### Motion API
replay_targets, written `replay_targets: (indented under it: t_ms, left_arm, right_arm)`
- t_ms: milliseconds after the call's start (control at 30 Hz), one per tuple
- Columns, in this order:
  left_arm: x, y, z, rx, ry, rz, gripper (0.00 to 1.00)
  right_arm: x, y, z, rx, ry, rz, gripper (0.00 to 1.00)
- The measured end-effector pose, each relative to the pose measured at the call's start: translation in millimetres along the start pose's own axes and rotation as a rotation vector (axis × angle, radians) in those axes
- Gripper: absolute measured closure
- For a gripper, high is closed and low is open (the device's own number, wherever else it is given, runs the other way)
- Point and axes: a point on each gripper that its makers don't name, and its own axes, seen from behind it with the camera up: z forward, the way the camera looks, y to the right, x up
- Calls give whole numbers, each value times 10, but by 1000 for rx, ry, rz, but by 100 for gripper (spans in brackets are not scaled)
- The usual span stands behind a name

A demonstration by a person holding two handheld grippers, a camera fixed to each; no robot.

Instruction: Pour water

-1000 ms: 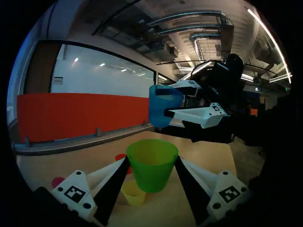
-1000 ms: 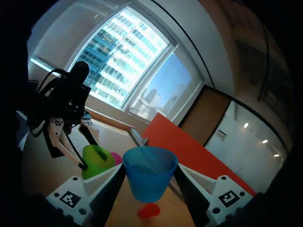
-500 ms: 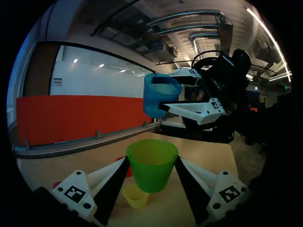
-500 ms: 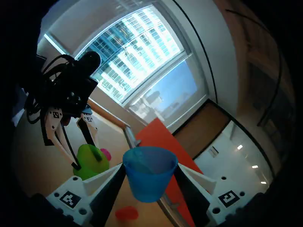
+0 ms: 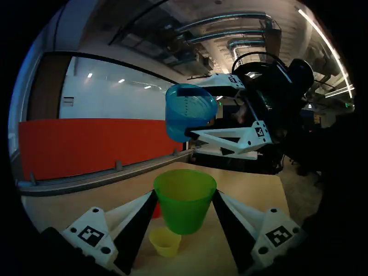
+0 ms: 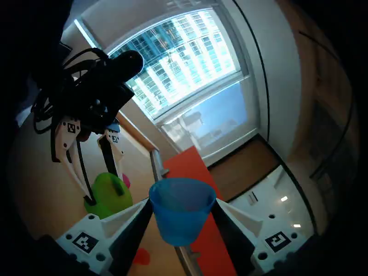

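Above the wooden table (image 5: pixel 253 184), right fingers (image 6: pixel 134 227) clamp the blue cup (image 6: pixel 182 216), tipped further; left fingers (image 5: pixel 137 223) clamp the green cup (image 5: pixel 185 202).

Item 1, left gripper (image 5: pixel 184 197): low, near, held level. Both fingers (image 5: pixel 138 221) pressed on opposite sides of green cup (image 5: pixel 185 211); cup upright.

Item 2, right gripper (image 6: pixel 182 204): raised, far side, higher than left gripper. Rolled sideways, one finger above the other as seen in left gripper view. Both fingers (image 6: pixel 230 221) pressed on blue cup (image 6: pixel 181 223); cup tipped.
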Motion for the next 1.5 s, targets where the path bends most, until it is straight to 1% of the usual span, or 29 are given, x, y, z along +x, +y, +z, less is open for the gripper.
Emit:
replay_targets:
  t_ms: [333, 700, 1067, 1500]
  left_arm:
    - [25, 2, 2, -3, 0, 5, 14]
    - [16, 30, 14, -8, -7, 8, 14]
    - [25, 67, 24, -15, -7, 10, 15]
    - [5, 74, 11, -24, -4, -15, 15]
  right_arm:
    - [18, 38, 62, 2, -15, -112, 10]
    - [-29, 113, 89, -16, -36, -188, 10]
    - [-49, 146, 80, -29, -42, -227, 10]
    - [-34, 163, 90, -37, -39, -245, 10]
